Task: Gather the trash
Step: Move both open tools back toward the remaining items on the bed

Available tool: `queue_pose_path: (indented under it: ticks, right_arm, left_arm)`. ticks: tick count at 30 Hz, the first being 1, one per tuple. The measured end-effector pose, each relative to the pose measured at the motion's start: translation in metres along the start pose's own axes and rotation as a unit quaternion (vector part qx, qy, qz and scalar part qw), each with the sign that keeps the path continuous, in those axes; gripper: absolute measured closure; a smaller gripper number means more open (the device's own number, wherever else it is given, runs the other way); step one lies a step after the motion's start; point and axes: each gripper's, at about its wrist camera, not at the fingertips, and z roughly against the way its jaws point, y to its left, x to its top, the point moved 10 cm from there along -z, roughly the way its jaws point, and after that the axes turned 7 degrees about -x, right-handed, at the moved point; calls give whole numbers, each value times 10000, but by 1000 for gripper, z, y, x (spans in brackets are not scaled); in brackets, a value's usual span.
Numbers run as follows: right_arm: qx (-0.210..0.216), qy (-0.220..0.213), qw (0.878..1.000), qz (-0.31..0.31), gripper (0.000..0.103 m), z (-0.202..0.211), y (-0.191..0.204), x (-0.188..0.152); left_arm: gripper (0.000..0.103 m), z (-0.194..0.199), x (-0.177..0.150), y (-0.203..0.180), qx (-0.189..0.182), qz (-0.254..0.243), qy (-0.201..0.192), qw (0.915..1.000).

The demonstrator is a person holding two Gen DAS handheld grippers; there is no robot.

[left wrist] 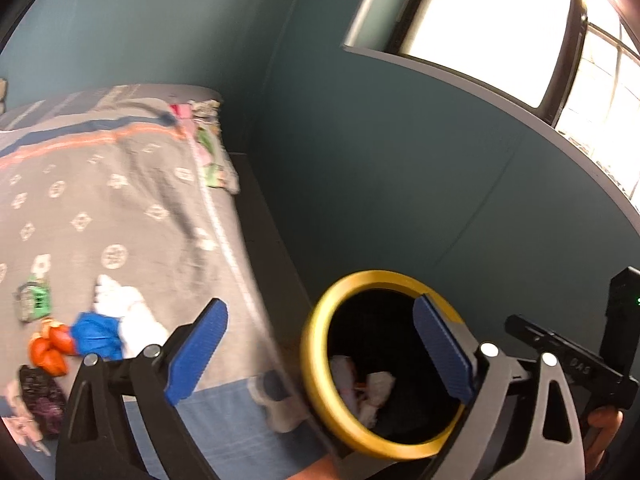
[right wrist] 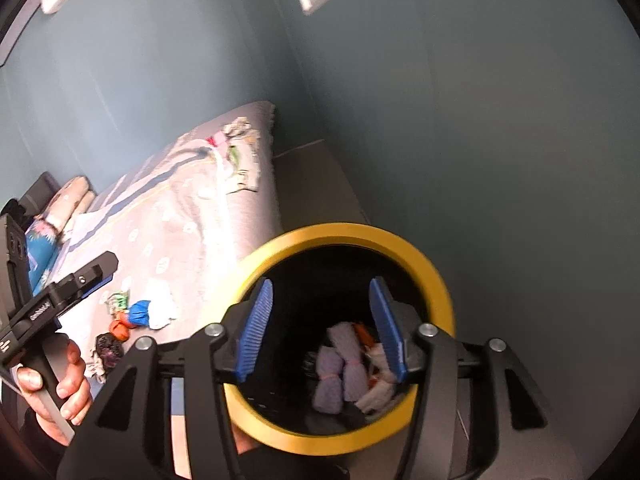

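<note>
The bin, black with a yellow rim, stands on the floor just beside the bed, and both grippers hang above its mouth. The right gripper has its jaws spread wide with nothing between them, directly over the opening. The left gripper is likewise wide open and empty, one blue pad over the bed's edge and the other over the bin's rim. Inside the bin lie crumpled pieces of trash, pale purple, white and orange. More trash sits on the bed, to the bin's left: white, blue, orange, green and dark scraps bunched close together.
</note>
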Motion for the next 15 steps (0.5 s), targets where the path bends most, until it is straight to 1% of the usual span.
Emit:
queue_pose_path:
  ticks: [4, 5, 8, 11, 15]
  right_arm:
    - [244, -86, 9994, 248, 46, 4, 38, 3]
    - [285, -106, 9991, 288, 43, 4, 46, 4]
    - [443, -172, 9977, 476, 40, 4, 78, 6]
    - [532, -203, 9956, 746, 40, 0, 112, 6]
    - [708, -136, 9929, 951, 39, -7, 148, 5]
  left_arm:
    - [9, 28, 2, 30, 190, 182, -146, 9995]
    - [8, 36, 3, 37, 254, 199, -193, 9993]
    - [8, 56, 3, 57, 424, 220, -259, 9985]
    - [8, 76, 0, 81, 648, 285, -338, 9969]
    - [8, 102, -5, 111, 884, 411, -420, 9944]
